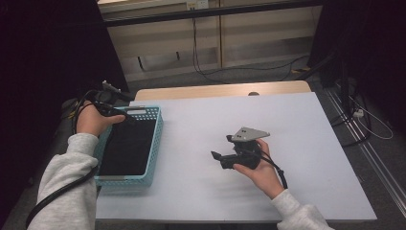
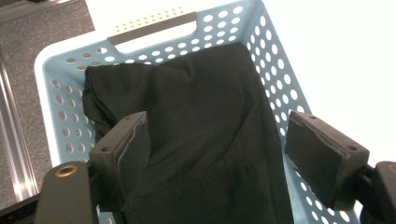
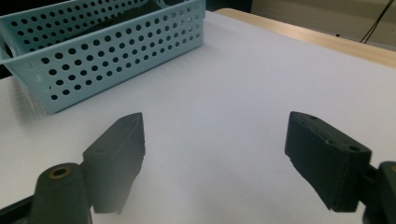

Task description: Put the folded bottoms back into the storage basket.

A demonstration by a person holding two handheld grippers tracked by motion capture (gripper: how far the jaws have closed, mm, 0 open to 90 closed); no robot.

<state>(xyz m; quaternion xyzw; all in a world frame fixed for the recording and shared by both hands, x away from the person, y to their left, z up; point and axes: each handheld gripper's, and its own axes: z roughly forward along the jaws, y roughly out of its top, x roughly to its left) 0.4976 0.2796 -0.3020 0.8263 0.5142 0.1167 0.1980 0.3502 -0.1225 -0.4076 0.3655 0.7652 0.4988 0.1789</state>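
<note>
1. At the left edge of the desk (image 1: 287, 124), a light-blue perforated basket (image 1: 155, 139) holds a black folded cloth (image 1: 127, 146) that covers most of its floor.
2. From the left gripper view, the cloth (image 2: 201, 130) lies loosely creased inside the basket (image 2: 285, 88), with one corner bunched up toward the wall near the handle slot.
3. Hovering over the near end of the basket, the left gripper (image 1: 125, 116) has its jaws spread wide; the cloth is seen between and beneath them, yet neither pad presses on it.
4. Out over the bare white middle of the desk, well apart from the basket, the right gripper (image 1: 218, 157) also stands with jaws wide and nothing between them; its own view looks across the desk (image 3: 224, 112) toward the side of the basket (image 3: 116, 51).
5. My judgement of progress: the work seems to be about the cloth and the basket, and the cloth already sits fully inside. Whether this is the end of putting it in or the start of taking it out cannot be told from these views.
6. If the cloth is to come out, everything is left: closing on a fold, lifting it clear of the walls, and laying it on the desk, probably with the right gripper helping.
7. No brand, label or readable writing appears on the basket, the cloth, or either gripper.
</note>
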